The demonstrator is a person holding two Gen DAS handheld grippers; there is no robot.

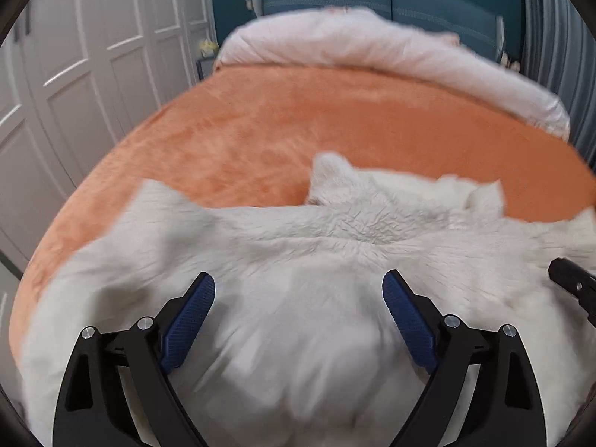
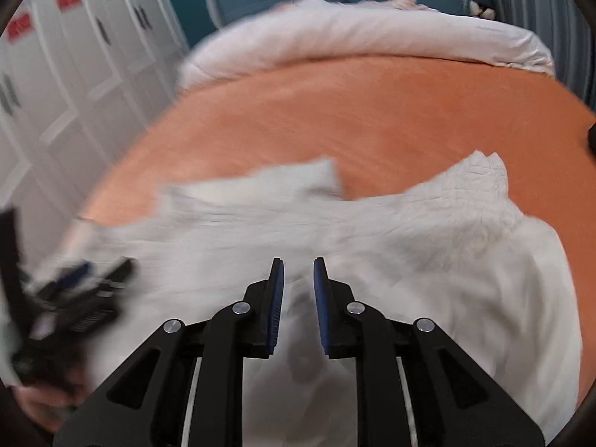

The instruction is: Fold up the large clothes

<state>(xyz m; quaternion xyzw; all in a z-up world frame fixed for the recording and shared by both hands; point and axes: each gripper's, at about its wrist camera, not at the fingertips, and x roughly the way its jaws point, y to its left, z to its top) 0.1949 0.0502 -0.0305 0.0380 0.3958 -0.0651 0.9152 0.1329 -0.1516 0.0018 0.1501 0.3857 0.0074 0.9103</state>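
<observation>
A white wardrobe [image 1: 74, 74] is lining the left of the room; beside it a bed under an orange blanket [image 1: 279, 123] is filling the view, with a pale rolled duvet [image 1: 372, 41] lying along its far end. A large white garment [image 1: 298, 246] is lying crumpled across the near part of the bed, its sleeves or corners poking up toward the middle. The left hand-held gripper [image 1: 298, 290] is hovering just above the garment with its blue pads spread wide and nothing between them. To its right, the right hand-held gripper [image 2: 298, 272] is holding its pads narrowly apart; a fold of white cloth is sitting in the gap, but the pads do not appear to be pressing on it.

Both views are blurring, so exact contact is hard to judge. The likely risk: the fold may be slipping free of the right jaws, letting the garment slump into a heap; a one-sided lift could also be dragging the cloth askew or bunching the blanket.

For room, the orange stretch beyond the garment is lying open; the near and right bed edges are close, so cloth could be sliding off there.
</observation>
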